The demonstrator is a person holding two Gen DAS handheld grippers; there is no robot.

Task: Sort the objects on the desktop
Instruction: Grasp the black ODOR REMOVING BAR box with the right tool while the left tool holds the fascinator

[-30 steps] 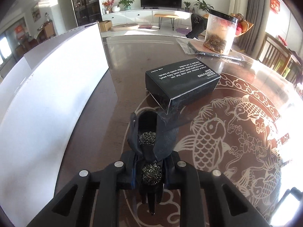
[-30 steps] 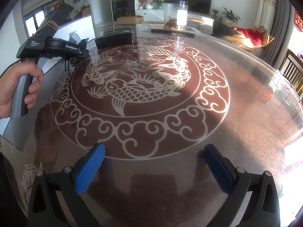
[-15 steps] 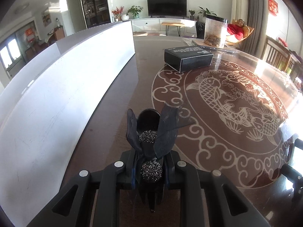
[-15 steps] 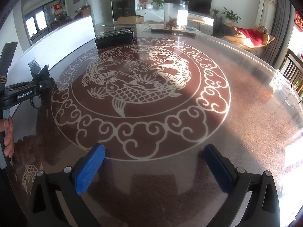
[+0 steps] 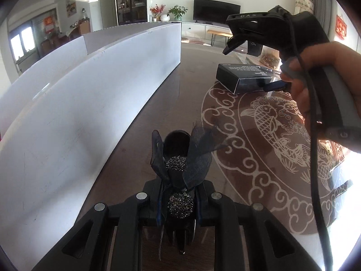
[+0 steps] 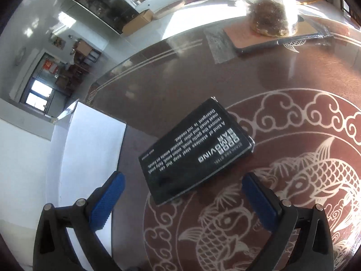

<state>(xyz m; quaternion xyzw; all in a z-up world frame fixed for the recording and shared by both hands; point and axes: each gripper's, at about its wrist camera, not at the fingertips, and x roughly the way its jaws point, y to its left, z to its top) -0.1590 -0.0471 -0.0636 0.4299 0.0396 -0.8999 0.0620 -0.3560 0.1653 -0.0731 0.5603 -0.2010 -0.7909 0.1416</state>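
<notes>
While hovering over the patterned table (image 6: 282, 83), the right gripper (image 6: 187, 201) is spreading its 2 blue pads (image 6: 106, 199) wide apart, holding nothing. Lying straight ahead and just below, between the lines of those pads, is the black box (image 6: 196, 151): flat on the table, long axis running slantwise from near-left to far-right, so probably needing a slight wrist turn before closing across the narrow side. Clearly the nearer of the 2 arms. Sitting well back from the box is the left gripper (image 5: 178, 205), clamped together on a black hair bow (image 5: 180, 169) with sparkly beads, close beside the white bin (image 5: 90, 94).

Showing only from the right wrist: the box's printed top, and a clear jar (image 6: 270, 6) on a board further off. Showing only from the left wrist: the right hand (image 5: 315, 85) on its handle above the box, plus the bin's long wall.
</notes>
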